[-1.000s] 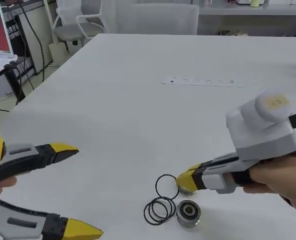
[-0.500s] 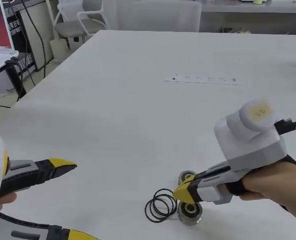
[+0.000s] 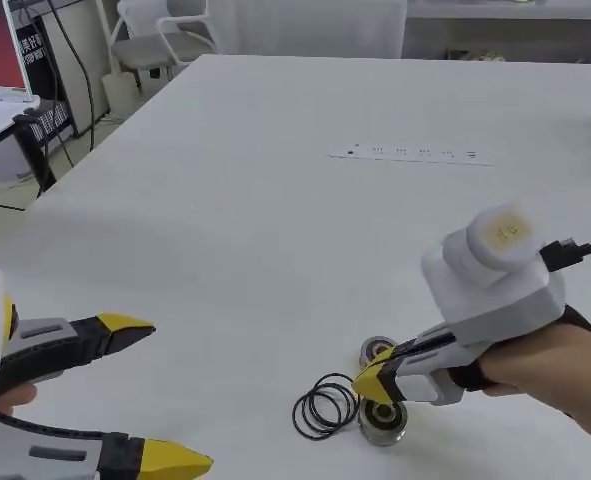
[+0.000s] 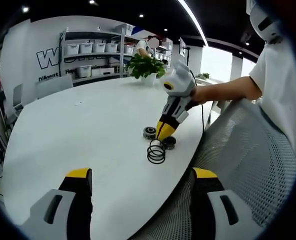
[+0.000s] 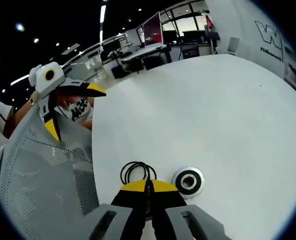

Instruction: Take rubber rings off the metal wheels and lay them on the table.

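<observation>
Rubber rings (image 3: pixel 325 405): black, overlapping in 1 flat pile on the white tabletop (image 3: pixel 275 200); exact count unclear.
Far metal wheel (image 3: pixel 377 350): lying flat, just right of the pile.
Near metal wheel (image 3: pixel 382 422): flat, close to the far one.
Right claw (image 3: pixel 367 380): jaws pressed together, yellow tips low between the 2 wheels, beside the pile.
Left claw (image 3: pixel 160 395): jaws spread wide, holding nothing, well apart from the rings.

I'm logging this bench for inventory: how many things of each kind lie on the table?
Metal wheels: 2, the far wheel and the near wheel
Pile of rubber rings: 1, too overlapped to count singly
Power strip: 1
Total: 4
</observation>
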